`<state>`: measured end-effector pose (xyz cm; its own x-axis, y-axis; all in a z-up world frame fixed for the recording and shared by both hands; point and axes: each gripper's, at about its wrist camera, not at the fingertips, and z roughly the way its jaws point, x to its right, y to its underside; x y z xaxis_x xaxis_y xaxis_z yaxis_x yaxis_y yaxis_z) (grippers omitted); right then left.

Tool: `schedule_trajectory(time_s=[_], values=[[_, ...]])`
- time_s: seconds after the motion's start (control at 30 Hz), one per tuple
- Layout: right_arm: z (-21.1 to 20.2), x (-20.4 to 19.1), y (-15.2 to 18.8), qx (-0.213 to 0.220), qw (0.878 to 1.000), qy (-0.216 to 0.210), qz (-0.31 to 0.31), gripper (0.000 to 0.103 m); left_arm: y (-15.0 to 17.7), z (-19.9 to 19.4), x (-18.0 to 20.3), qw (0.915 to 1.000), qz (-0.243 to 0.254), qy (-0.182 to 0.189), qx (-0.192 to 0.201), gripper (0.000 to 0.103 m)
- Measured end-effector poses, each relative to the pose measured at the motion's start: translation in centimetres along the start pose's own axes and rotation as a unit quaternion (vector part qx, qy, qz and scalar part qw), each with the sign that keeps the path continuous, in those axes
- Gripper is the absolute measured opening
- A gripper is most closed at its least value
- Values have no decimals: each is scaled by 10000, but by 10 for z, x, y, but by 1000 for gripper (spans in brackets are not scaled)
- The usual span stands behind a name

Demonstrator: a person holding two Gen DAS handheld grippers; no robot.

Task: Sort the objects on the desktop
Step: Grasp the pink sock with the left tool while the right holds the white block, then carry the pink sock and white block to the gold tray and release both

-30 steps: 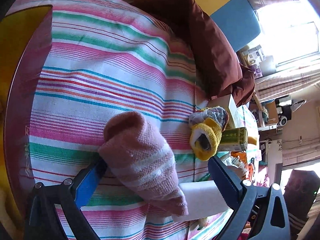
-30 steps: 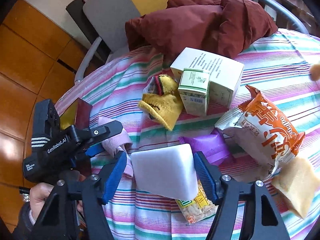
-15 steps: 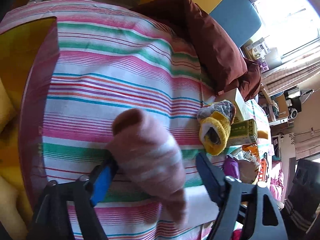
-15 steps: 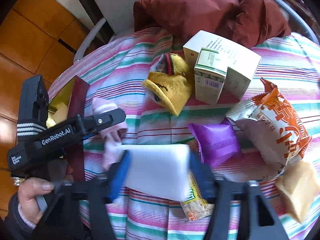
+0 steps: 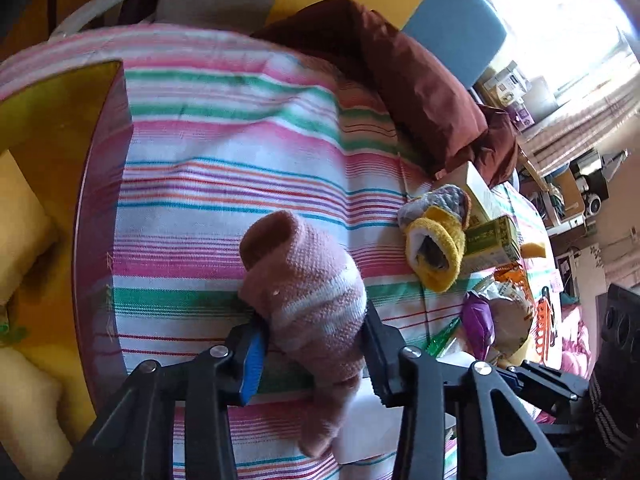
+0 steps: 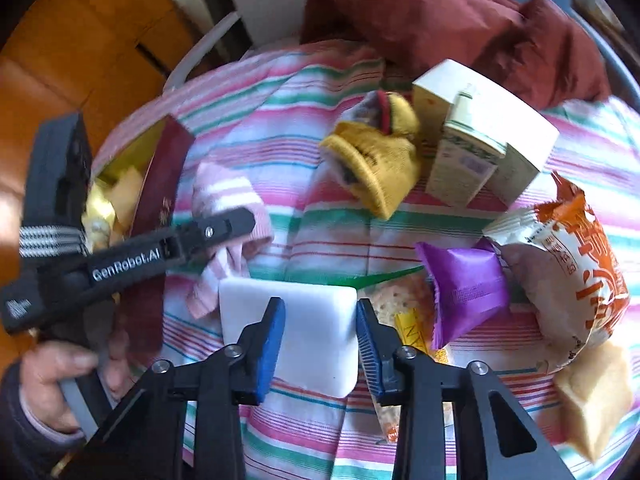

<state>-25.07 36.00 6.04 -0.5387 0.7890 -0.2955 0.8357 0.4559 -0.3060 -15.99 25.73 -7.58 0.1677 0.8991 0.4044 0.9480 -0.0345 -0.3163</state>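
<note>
A pink sock with white stripes (image 5: 304, 280) lies on the striped tablecloth (image 5: 224, 152), its cuff pointing away. My left gripper (image 5: 314, 328) is closing and its pads press on the sock from both sides. In the right wrist view the same sock (image 6: 224, 196) shows under a black finger (image 6: 216, 228) of the left gripper. A white sponge block (image 6: 296, 296) lies just right of the sock. My right gripper (image 6: 319, 312) is closing too, and its blue pads squeeze the block's near end.
An open dark red box (image 5: 100, 208) with yellow lining stands at the left edge. A yellow sock (image 6: 376, 168), two cartons (image 6: 480, 148), a purple packet (image 6: 464, 280), an orange snack bag (image 6: 572, 264), a cracker pack (image 6: 404, 312) and a yellow sponge (image 6: 596, 392) crowd the right. A maroon cloth (image 6: 440, 20) lies behind.
Both grippers narrowed from wide open: the left onto the pink sock, the right onto the white block. The right gripper also slid forward over the block.
</note>
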Motion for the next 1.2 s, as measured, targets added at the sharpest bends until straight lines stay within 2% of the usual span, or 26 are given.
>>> schedule_trajectory(time_s=[0.1,0.23,0.4,0.53,0.67,0.87,1.0,1.2], values=[[-6,-3,1,152,9998,-10,-113,31,3,-5,3,9999,110,60,79,42],[-18,3,1,413,9991,-76,32,30,6,-25,4,9990,283,156,299,42],[-42,7,1,968,9950,-184,166,27,5,-52,10,9959,540,219,689,42],[-60,9,1,1430,9889,-279,306,26,9,-78,4,9931,585,241,990,42],[-68,2,1,1688,9845,-374,292,26,17,-107,-16,9904,516,183,1269,42],[-72,-25,4,1742,9827,-610,146,26,25,-146,-59,9866,330,-19,1597,42],[-72,-57,2,1673,9827,-790,-38,26,22,-167,-94,9838,124,-163,1778,42],[-65,-129,-15,1593,9799,-1097,-487,26,11,-180,-138,9799,-233,-439,1932,42]])
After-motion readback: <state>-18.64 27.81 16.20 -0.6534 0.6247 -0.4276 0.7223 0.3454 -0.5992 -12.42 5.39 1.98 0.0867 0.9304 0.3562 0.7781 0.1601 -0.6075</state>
